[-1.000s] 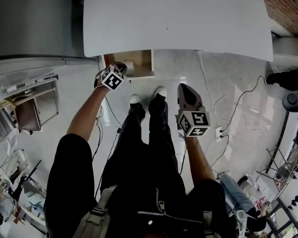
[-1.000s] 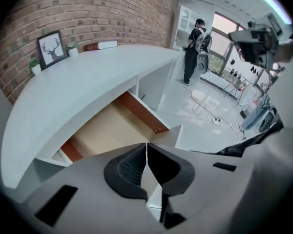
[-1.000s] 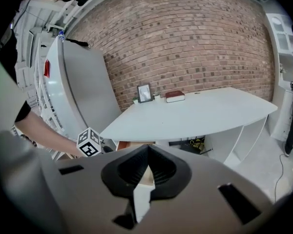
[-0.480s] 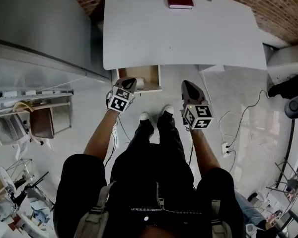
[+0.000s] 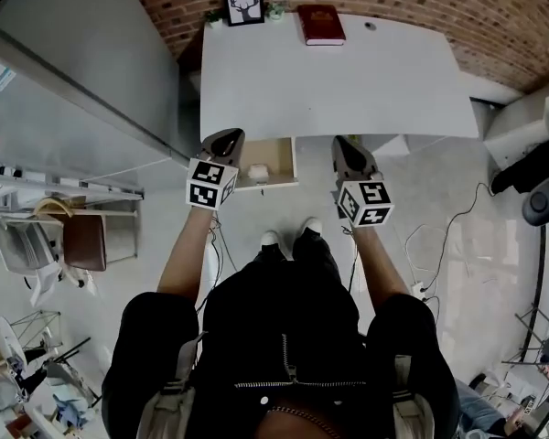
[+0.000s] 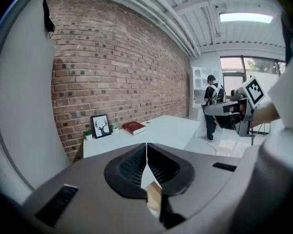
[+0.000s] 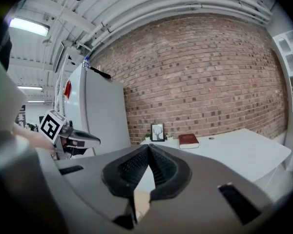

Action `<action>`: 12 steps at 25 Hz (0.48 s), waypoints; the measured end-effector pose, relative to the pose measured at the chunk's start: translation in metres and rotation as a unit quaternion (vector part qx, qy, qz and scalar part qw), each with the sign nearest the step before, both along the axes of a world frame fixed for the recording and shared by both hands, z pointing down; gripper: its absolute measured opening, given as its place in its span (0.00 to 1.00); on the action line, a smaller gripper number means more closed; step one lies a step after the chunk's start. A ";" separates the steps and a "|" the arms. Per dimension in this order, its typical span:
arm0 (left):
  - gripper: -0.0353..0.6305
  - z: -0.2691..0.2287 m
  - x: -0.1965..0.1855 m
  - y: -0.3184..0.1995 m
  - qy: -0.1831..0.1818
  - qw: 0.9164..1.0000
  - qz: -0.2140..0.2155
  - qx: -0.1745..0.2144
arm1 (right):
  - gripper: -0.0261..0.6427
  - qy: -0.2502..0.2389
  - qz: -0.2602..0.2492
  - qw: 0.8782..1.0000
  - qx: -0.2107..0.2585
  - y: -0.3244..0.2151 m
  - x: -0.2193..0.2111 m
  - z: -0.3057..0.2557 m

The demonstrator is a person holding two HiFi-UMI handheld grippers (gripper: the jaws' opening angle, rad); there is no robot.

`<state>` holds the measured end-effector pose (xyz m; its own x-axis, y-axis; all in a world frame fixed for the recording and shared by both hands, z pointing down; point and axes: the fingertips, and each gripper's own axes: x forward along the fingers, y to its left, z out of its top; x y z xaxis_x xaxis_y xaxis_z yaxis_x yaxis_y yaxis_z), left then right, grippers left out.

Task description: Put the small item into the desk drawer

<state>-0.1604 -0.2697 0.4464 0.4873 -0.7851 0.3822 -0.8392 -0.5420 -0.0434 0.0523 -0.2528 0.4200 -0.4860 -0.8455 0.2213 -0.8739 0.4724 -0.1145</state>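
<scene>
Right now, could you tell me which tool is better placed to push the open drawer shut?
Probably left. The left tool, shut and empty, is right beside the open drawer holding the small item; the right tool is farther off to the side.

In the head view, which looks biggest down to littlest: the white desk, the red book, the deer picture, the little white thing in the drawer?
1. white desk
2. red book and deer picture: about alike, too close to rank
3. little white thing: smallest
</scene>
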 end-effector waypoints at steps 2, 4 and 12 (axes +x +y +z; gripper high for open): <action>0.09 -0.023 -0.003 0.000 0.017 1.000 0.000 0.019 | 0.04 0.003 0.000 1.000 0.018 0.002 -0.001 -0.016; 0.09 -0.041 -0.006 -0.002 0.029 0.999 -0.001 0.037 | 0.04 0.004 0.002 0.999 0.035 0.002 0.000 -0.031; 0.09 -0.066 -0.011 0.010 0.036 0.997 -0.003 0.064 | 0.04 0.003 -0.005 0.998 0.058 0.014 -0.003 -0.053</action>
<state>-0.1710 -0.2595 0.3805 0.5046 -0.8283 0.2435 -0.8460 -0.5306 -0.0518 0.0498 -0.2387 0.3667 -0.4942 -0.8603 0.1248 -0.8692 0.4917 -0.0524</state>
